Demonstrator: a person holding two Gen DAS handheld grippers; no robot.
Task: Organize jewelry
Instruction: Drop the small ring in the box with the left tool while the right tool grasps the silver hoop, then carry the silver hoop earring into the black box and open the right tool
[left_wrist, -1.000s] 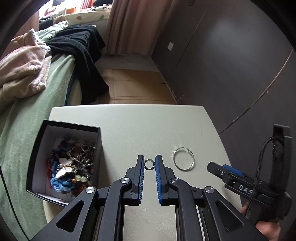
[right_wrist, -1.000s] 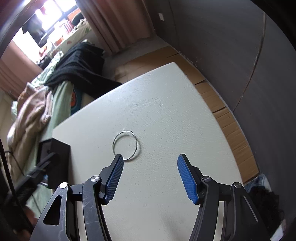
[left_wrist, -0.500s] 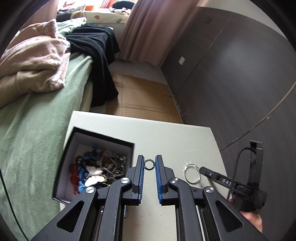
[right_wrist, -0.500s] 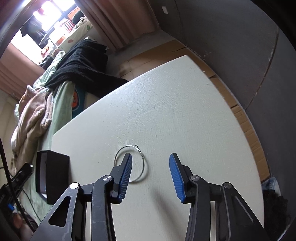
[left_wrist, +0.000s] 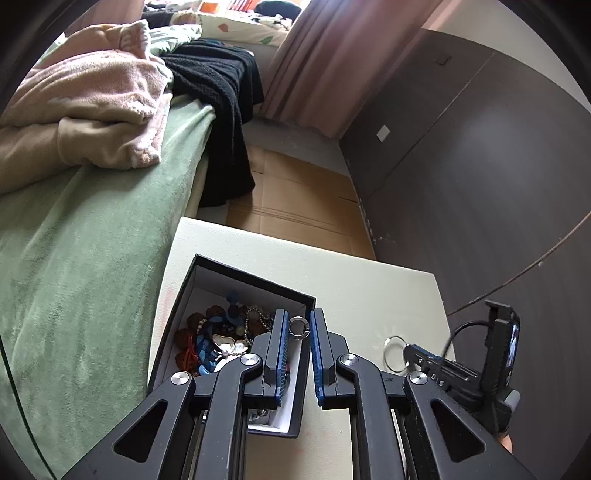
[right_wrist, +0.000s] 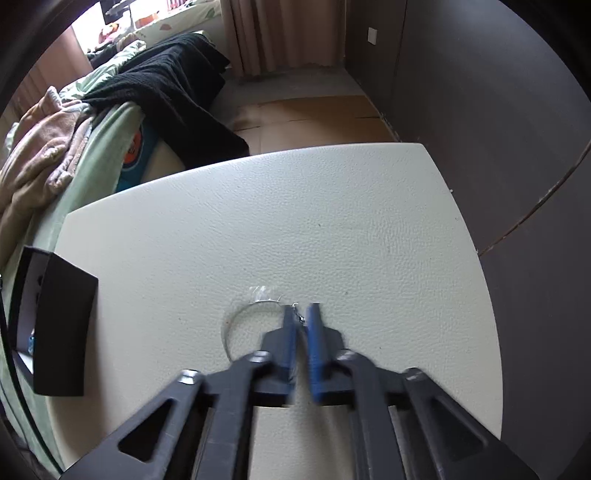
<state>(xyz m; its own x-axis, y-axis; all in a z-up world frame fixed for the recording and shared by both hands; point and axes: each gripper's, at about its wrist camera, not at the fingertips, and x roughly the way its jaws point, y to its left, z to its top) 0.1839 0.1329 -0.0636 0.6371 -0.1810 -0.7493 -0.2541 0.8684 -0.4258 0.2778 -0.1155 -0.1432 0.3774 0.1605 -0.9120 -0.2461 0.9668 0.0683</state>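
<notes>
My left gripper (left_wrist: 298, 316) is shut on a small metal ring (left_wrist: 298, 329) and holds it above the near right corner of an open black box (left_wrist: 255, 276). Beads, chains and several other pieces of jewelry (left_wrist: 218, 338) lie inside on the white lining. On the pale table (right_wrist: 332, 206) lies a thin silver hoop (right_wrist: 236, 321). My right gripper (right_wrist: 301, 314) is shut on the hoop's right side, by its clasp. The left wrist view shows the same hoop (left_wrist: 392, 352) with the right gripper (left_wrist: 410, 355) at its edge. The box's black side (right_wrist: 62, 325) shows at the left.
A bed with a green blanket (left_wrist: 92, 258) runs along the table's left edge, with pink (left_wrist: 92, 107) and black (left_wrist: 221, 96) clothes on it. A dark wall (left_wrist: 480, 184) stands to the right. Cardboard-covered floor (left_wrist: 295, 199) lies beyond the table's far edge.
The left gripper has carried the small ring leftward from over the bare table to above the box. The right gripper's jaws have come together on the hoop's right side.
</notes>
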